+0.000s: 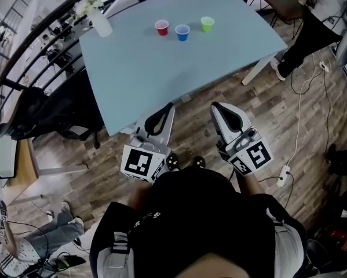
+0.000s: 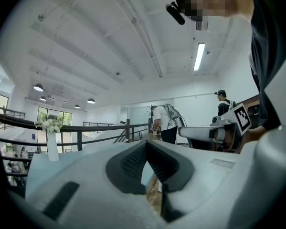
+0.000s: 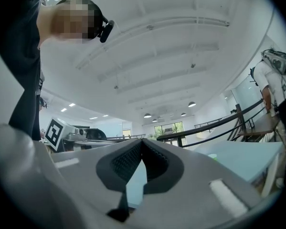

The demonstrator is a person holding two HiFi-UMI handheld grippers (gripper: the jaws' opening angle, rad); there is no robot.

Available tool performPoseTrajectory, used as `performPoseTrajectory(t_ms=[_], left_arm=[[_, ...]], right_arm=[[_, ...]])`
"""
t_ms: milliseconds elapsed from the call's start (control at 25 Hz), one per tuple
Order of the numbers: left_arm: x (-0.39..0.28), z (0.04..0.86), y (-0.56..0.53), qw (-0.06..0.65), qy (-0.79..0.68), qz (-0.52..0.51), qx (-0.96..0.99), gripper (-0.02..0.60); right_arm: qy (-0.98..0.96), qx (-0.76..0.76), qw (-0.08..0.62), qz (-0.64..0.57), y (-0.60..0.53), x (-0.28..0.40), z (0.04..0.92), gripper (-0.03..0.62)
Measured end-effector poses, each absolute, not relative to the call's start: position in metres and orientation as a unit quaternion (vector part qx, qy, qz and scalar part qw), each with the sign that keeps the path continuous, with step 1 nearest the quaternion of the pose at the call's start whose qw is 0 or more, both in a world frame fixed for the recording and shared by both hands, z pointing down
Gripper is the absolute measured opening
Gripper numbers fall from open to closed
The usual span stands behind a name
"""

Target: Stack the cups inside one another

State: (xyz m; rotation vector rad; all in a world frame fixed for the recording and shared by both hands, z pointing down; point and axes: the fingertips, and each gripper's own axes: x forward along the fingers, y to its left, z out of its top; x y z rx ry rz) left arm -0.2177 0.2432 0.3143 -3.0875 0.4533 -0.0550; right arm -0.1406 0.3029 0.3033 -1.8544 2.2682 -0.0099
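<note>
Left gripper [image 1: 164, 112] and right gripper [image 1: 218, 110] both closed, empty, just off the bench's [image 1: 161, 74] near edge over wood floor [image 1: 195, 123]; three cups [image 1: 182, 32] far back.

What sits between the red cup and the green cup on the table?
The blue cup stands between the red cup and the green cup, touching neither, all upright on the table. The head view shows it.

The table [image 1: 161, 68] top looks smooth and matt, the floor [image 1: 277, 114] grained wood planks, the red cup [image 1: 161, 27] plastic.
</note>
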Motion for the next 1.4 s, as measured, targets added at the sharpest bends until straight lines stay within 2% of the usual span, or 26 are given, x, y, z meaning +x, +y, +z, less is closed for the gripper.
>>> performPoseTrajectory(t_ms=[720, 1400], left_arm=[[-0.172, 0.318, 0.298, 0.028, 0.147, -0.029, -0.988, -0.006], [-0.138, 0.325, 0.248, 0.023, 0.156, -0.015, -0.987, -0.006]], right_arm=[[0.757, -0.643, 0.121, -0.007, 0.376, -0.081, 0.313, 0.005], [0.759, -0.641, 0.113, 0.004, 0.329, -0.043, 0.313, 0.003]])
